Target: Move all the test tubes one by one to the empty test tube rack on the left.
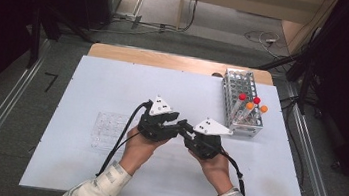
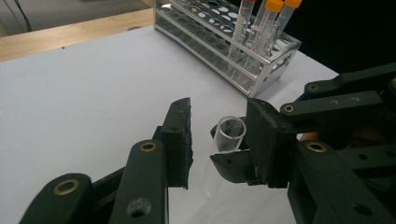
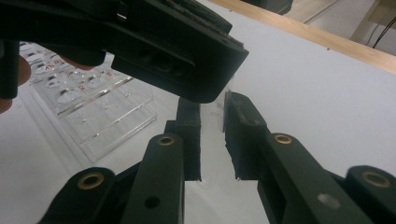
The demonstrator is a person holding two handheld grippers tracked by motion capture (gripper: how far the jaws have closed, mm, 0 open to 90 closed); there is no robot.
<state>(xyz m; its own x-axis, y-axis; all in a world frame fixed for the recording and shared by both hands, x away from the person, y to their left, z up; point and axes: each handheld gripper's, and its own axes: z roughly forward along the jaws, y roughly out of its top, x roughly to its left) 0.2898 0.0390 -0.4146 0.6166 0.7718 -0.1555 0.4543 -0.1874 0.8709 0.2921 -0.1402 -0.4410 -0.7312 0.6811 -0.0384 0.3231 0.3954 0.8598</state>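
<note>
An uncapped clear tube (image 2: 229, 134) stands between both grippers above the middle of the white table. In the right gripper view, my right gripper (image 3: 212, 106) is shut on the clear tube (image 3: 213, 122), one pad on each side. My left gripper (image 2: 219, 119) is open, with its jaws on either side of the tube's open mouth and a gap on both sides. In the high view, the left gripper (image 1: 178, 127) and the right gripper (image 1: 185, 130) meet tip to tip.
A metal tube rack (image 1: 242, 106) at the right back holds tubes with red and orange caps (image 2: 273, 5). A clear plastic rack (image 1: 108, 131) lies flat to the left of my hands, and it is also in the right gripper view as the clear plastic rack (image 3: 93, 109). The table's wooden far edge (image 1: 167, 59) runs behind.
</note>
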